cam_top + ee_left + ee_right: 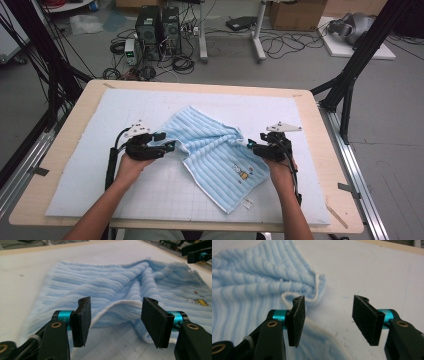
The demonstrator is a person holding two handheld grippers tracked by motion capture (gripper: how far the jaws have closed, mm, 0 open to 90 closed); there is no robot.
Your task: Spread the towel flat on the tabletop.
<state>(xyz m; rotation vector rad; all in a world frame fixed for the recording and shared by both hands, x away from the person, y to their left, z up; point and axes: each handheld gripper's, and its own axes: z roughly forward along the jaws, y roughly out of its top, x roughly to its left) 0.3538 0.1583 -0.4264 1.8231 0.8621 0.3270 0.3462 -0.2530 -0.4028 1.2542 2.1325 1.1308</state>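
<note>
- Towel (pixel 215 155): light blue, ribbed pile in parallel stripes, white hem; small yellow cartoon print (pixel 241 173) near one corner, white tag (pixel 247 203) at the near edge.
- Position: lies mid-desk on the pale gridded mat (pixel 100 190), rumpled, with folds bunched toward the right-hand corner.
- Orientation: set diamond-wise; long axis runs from the far-left corner to the near-right corner, ribs following that line.
- Left claw (pixel 115 317): jaws apart, a raised white-hemmed edge of the towel between them, not pinched.
- Right claw (pixel 328 317): jaws apart, at the towel's right corner; the bunched corner lies just beyond the left jaw.
- Desk (pixel 330 150): pale wood edge showing around the mat.
</note>
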